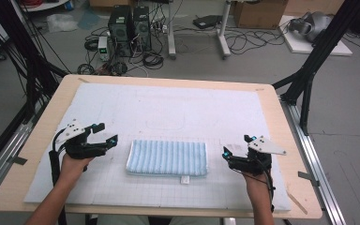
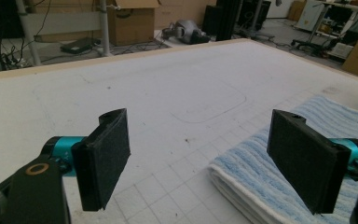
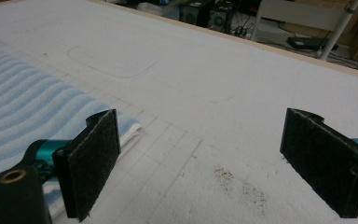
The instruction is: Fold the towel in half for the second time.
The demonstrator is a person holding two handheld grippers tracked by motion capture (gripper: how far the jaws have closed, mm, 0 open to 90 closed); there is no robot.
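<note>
Left gripper: jaws wide apart, nothing between them, hovering over the mat just off the towel's short edge, at nine o'clock from the towel. From the left gripper view, near corner of the towel sits under and beside the jaw on that view's right, not touching.

Right gripper: jaws likewise spread wide, empty, just off the opposite short edge, at three o'clock from the towel. In the right gripper view, towel lies past the jaw on that view's left; a small patch of dark specks on the mat between the jaws.

Towel: folded into a flat oblong, blue-and-white ribbed, lying mid-mat toward six o'clock, long side running nine to three, a small tag poking out at the near edge.

Handling, as a judgement: light, soft, limp; no risk of breaking, little risk of slipping against the felt-like pads. Likely to sag and unfold if lifted from one point, layers apt to separate. Best taken at the corners or short edges, one gripper per end, pinching through all layers; stacked plies visible at the near corner make a fair bite. Mat beneath also soft, so worth keeping the lower jaw from snagging it.
</note>
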